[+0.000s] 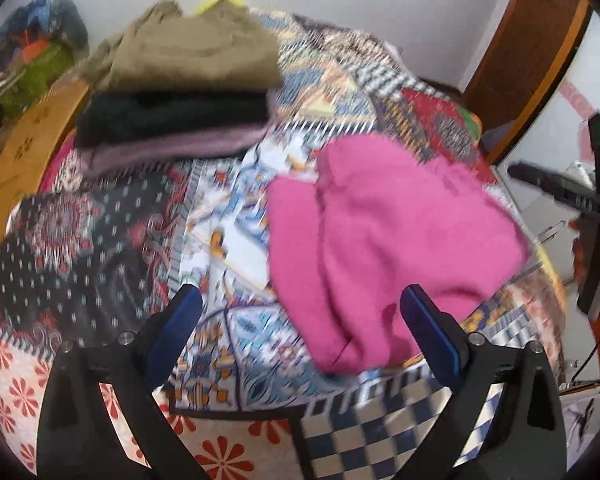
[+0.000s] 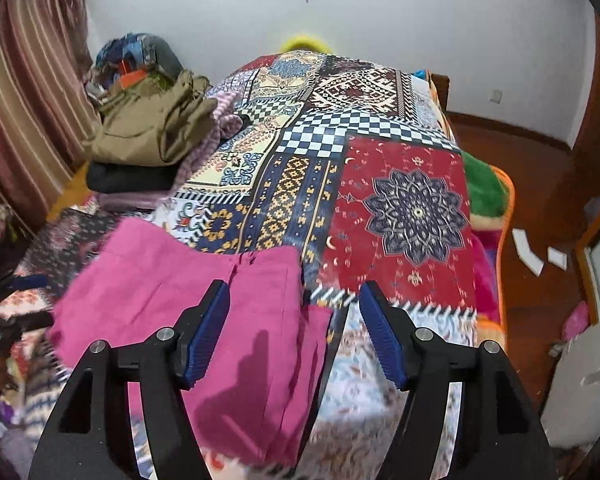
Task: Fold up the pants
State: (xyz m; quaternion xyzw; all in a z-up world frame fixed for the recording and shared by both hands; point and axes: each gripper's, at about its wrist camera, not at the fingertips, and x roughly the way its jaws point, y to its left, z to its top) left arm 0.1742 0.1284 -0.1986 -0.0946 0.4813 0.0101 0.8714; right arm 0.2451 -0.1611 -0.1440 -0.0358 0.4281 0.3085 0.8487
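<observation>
Pink pants (image 1: 380,240) lie folded into a compact bundle on the patchwork bedspread (image 1: 100,240). My left gripper (image 1: 300,300) hovers over their near edge with its jaws wide apart; its right finger (image 1: 424,316) overlaps the cloth in the picture, but no pad presses on it. In the right wrist view the same pants (image 2: 172,280) lie low and left, slightly blurred. My right gripper (image 2: 296,300) stands open above their right edge, nothing pinched between its blue pads.
A stack of folded clothes (image 1: 180,80), olive on black on lilac, sits at the bed's far left. A loose clothes heap (image 2: 140,56) and curtain (image 2: 20,100) lie beyond it. A green blanket (image 2: 488,188) hangs off the right edge above the wooden floor (image 2: 540,200).
</observation>
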